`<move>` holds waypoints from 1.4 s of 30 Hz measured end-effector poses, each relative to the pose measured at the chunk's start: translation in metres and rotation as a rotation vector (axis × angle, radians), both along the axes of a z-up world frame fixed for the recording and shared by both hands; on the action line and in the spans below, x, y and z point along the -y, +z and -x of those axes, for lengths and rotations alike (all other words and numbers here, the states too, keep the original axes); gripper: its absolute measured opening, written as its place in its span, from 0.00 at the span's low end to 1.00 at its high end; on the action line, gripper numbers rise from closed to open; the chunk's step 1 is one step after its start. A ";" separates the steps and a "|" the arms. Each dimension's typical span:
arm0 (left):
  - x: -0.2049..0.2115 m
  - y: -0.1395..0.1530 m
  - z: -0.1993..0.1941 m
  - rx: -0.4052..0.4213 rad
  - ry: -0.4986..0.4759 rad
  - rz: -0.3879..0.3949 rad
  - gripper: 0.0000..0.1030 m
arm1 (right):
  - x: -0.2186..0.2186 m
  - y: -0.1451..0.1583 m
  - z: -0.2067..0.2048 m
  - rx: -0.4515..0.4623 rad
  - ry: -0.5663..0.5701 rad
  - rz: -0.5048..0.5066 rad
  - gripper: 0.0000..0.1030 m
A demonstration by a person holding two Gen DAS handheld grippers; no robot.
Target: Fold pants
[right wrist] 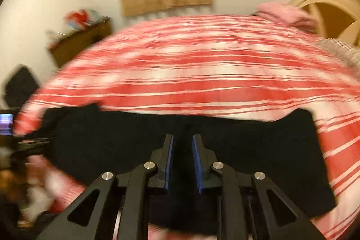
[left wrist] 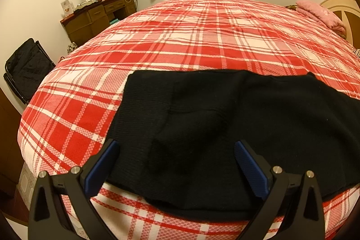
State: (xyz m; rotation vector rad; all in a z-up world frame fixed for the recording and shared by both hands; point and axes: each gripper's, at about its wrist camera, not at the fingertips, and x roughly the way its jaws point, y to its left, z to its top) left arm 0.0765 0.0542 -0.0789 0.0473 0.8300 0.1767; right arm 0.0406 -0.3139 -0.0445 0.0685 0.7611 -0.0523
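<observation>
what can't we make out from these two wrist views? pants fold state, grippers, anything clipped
- Pants, left wrist view: near edge hidden behind the left gripper and right end cut by the lens rim; all black, so layers and folds are unreadable.
- Right wrist view: motion blur smears the pants and bedspread.
- Right gripper: narrow gap between the jaws, cloth contact unclear.
- Desk clutter: too small to identify.

The pants (left wrist: 236, 127) are black knitted cloth, matt, with fine ribs. The bed (left wrist: 180, 37) has a red and white checked cloth cover with a bumpy weave. The left gripper (left wrist: 176, 150) is matt black plastic with shiny metal pins; its fingers (left wrist: 102, 163) have blue pads. At ten o'clock stands a brown wooden desk (left wrist: 94, 19).
</observation>
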 end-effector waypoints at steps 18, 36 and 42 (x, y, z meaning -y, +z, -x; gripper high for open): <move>-0.050 0.031 0.014 0.072 0.055 0.125 1.00 | -0.035 0.008 0.006 0.079 0.047 -0.165 0.19; -0.072 0.001 0.000 0.019 0.157 0.182 1.00 | 0.004 -0.010 0.002 0.036 -0.128 -0.120 0.19; -0.053 -0.003 -0.007 -0.010 0.169 0.112 1.00 | 0.005 -0.017 -0.002 0.016 -0.142 -0.152 0.19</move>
